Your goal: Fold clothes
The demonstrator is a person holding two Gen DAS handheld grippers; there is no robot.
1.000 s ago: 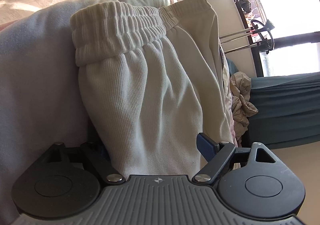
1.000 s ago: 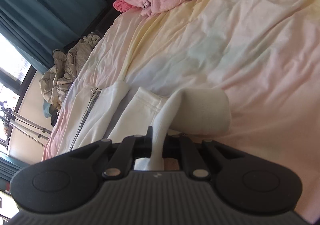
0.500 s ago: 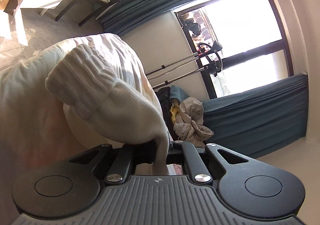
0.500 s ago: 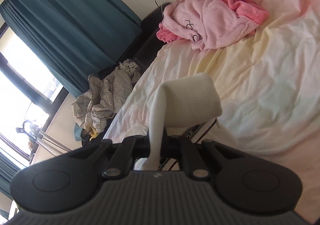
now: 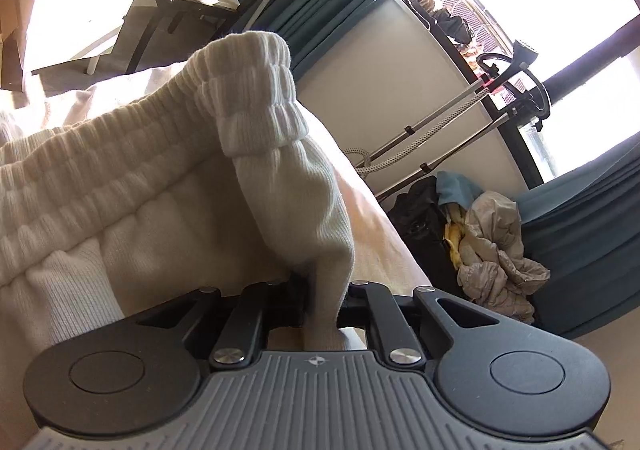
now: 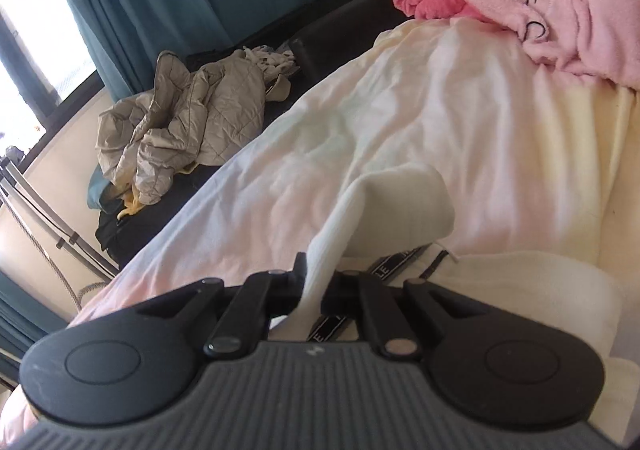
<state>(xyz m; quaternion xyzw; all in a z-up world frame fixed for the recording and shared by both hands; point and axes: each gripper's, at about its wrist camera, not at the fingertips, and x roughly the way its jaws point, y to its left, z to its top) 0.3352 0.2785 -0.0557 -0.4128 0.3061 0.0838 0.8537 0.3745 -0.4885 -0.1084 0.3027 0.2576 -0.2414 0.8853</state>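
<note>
Cream knit trousers are pinched by both tools: the left tool is pressed together on a fold just below the elastic waistband; the right tool is clamped on a ribbed strip above the bed. The fabric is judged soft, light and limp; corners and the waistband offer the firmest hold.

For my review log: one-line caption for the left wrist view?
Left tongs shut on cream ribbed trousers, elastic waistband raised.
</note>
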